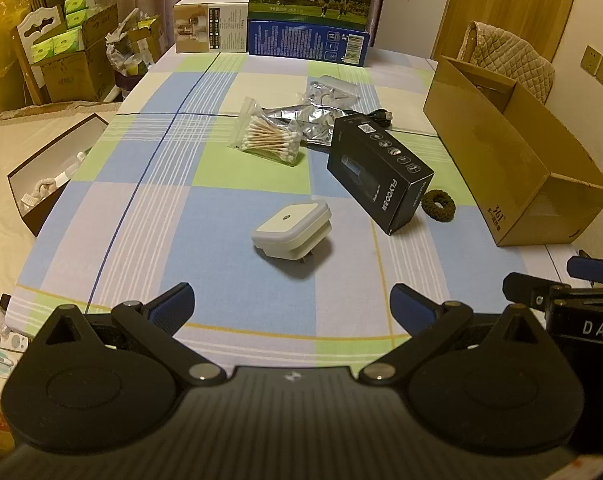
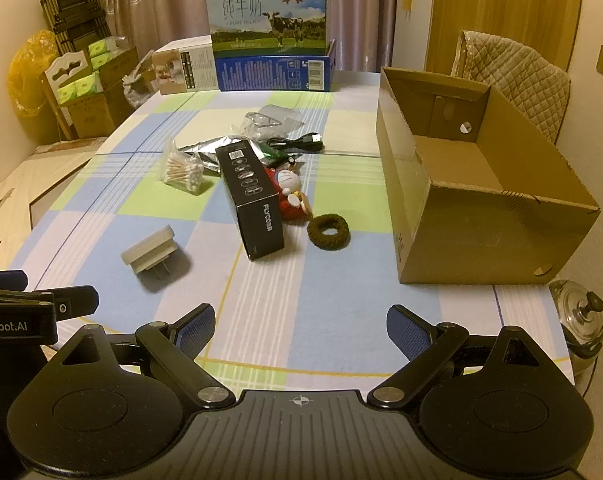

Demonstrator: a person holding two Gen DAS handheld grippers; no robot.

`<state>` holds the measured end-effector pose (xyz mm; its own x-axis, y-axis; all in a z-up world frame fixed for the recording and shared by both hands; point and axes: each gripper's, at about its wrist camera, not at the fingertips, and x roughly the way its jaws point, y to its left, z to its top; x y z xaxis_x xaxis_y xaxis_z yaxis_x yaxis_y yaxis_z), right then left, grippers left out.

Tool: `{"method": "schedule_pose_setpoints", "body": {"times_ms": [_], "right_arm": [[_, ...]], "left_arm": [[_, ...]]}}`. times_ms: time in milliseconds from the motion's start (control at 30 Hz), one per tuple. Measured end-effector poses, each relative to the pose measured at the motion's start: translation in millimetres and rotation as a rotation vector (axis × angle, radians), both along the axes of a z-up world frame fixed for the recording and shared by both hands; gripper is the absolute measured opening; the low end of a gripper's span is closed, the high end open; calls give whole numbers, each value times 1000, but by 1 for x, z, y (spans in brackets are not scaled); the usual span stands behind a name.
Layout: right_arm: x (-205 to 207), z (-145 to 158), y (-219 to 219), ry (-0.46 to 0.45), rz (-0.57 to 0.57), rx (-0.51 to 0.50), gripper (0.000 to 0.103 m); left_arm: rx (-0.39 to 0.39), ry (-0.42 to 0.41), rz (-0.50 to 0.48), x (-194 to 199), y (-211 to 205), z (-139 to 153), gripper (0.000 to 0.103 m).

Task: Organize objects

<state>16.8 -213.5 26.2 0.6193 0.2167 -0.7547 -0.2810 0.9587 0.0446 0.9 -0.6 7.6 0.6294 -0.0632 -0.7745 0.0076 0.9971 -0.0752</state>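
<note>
On the checked tablecloth lie a white plug night light (image 1: 291, 228) (image 2: 149, 251), a black Flyco box (image 1: 379, 174) (image 2: 250, 196), a bag of cotton swabs (image 1: 269, 138) (image 2: 181, 172), a dark hair tie (image 1: 438, 202) (image 2: 328, 232), a Doraemon toy (image 2: 291, 188), a foil pouch (image 1: 301, 120), a black cable (image 2: 297, 142). An open cardboard box (image 1: 513, 152) (image 2: 473, 200) stands at the right. My left gripper (image 1: 291, 304) is open and empty, just short of the night light. My right gripper (image 2: 301, 326) is open and empty over the near table.
A milk carton (image 2: 267, 12) on a blue box (image 2: 273, 70) and a beige box (image 2: 183, 66) stand at the far edge. An open dark box (image 1: 49, 172) lies left of the table. A metal kettle (image 2: 579, 320) sits beyond the right edge.
</note>
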Motion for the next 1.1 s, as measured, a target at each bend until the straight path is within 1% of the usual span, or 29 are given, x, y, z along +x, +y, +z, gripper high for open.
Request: {"method": "schedule_pose_setpoints", "body": {"times_ms": [500, 833, 1100], "right_arm": [[1, -2, 0, 4, 5, -1, 91], [4, -4, 0, 8, 8, -2, 91], [15, -8, 5, 21, 15, -4, 91]], "left_arm": [[5, 5, -3, 1, 1, -3, 102], [11, 15, -11, 10, 3, -5, 102], [4, 34, -23, 19, 5, -9, 102]]}}
